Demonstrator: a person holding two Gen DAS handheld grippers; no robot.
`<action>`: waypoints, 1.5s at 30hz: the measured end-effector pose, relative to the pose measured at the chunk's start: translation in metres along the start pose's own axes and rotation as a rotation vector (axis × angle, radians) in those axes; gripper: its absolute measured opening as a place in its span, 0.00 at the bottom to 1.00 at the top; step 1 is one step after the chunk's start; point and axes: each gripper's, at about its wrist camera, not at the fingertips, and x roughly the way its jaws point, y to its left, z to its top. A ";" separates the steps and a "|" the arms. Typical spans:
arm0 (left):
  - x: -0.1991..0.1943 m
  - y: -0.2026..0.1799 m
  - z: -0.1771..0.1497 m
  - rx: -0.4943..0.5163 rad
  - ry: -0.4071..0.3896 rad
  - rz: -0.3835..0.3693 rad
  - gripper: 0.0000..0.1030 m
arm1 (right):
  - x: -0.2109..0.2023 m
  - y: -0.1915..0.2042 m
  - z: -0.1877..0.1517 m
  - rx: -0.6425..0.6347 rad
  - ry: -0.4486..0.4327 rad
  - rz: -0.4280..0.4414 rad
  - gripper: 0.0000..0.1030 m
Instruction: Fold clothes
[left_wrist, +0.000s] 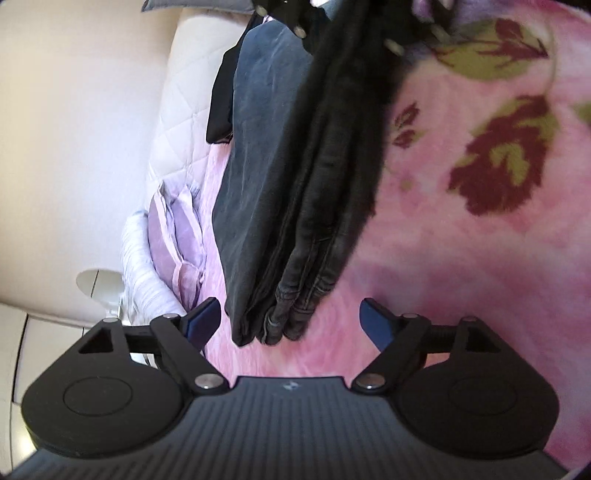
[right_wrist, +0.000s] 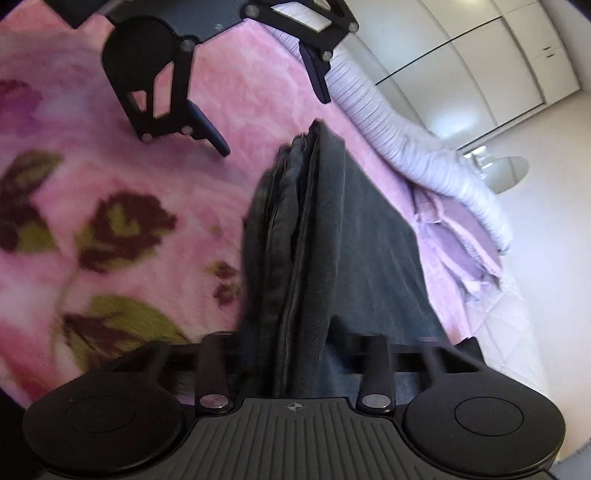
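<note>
A: Where were the jeans (left_wrist: 295, 206)?

B: On the pink flowered blanket (left_wrist: 461, 258), folded lengthwise into a long dark bundle of several layers. In the left wrist view the hem end lay just ahead of the left gripper (left_wrist: 288, 325), in line with the gap between its fingers.

A: Was that gripper holding them?

B: No. Its jaws stood wide apart, and neither blue pad (left_wrist: 205, 319) touched the cloth. The hems rested on the blanket between and just beyond the fingertips.

A: And the right gripper (right_wrist: 295, 354)?

B: It was at the other end of the bundle. In its own view the jeans ran straight back between the two fingers and hid their tips. The fingers stood close on either side of the folds, narrowed about the cloth. The picture was blurred there, so I could not tell for certain that the pads pressed on it.

A: Could each gripper see the other?

B: The right view showed the left gripper at the top, open over the blanket beyond the far end of the jeans. The left view showed only dark blurred parts at the top edge.

A: What lay around?

B: A lilac pillow (left_wrist: 177, 236) beside the jeans at the blanket's edge, a white quilted mattress (left_wrist: 184, 99), and white wardrobe doors (right_wrist: 480, 62) off in the room.
</note>
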 end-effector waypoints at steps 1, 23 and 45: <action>0.004 0.001 0.002 0.018 -0.007 0.019 0.83 | -0.005 -0.008 -0.002 0.009 -0.009 0.012 0.23; -0.001 0.009 0.061 0.098 0.029 -0.078 0.37 | -0.049 0.021 -0.086 -0.108 -0.019 -0.188 0.45; -0.176 -0.035 0.059 -0.535 0.487 0.003 0.51 | -0.129 0.017 -0.076 0.105 -0.102 -0.061 0.48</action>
